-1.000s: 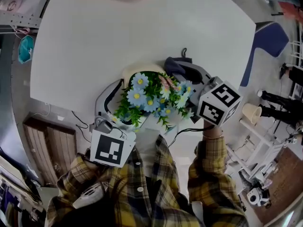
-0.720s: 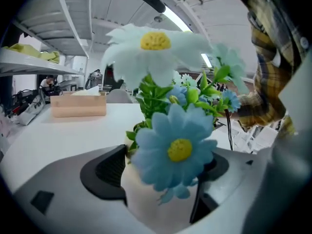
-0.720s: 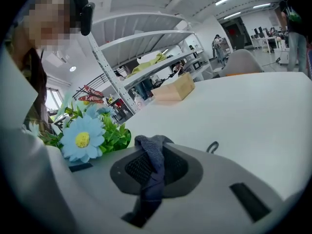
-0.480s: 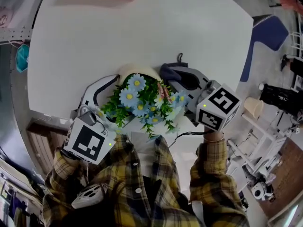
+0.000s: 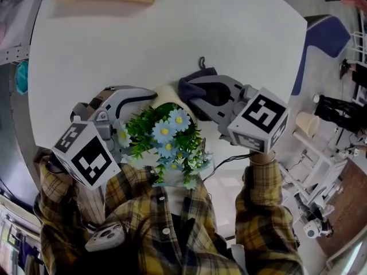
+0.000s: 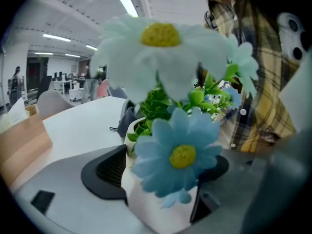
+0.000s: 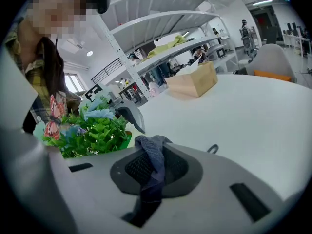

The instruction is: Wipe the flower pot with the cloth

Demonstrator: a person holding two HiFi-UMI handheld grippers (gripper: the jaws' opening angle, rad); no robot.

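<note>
Left gripper (image 5: 147,97) clamps the pot (image 6: 151,206); right gripper (image 5: 198,93) pinches the cloth (image 7: 152,156) beside it — wiping looks underway. Next: press cloth onto the pot's wall.

white table (image 5: 172,33) | metal shelving (image 7: 161,27) | ceiling strip lights (image 6: 127,4) | blue chair (image 5: 330,39)

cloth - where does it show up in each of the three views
Head view: the cloth is at centre, up and right of the flowers.
Left gripper view: centre-left, a grey-blue fold behind the flower pot.
Right gripper view: bottom centre, draped between the jaws.
Shared landmark: the flowers, in all three views.
</note>
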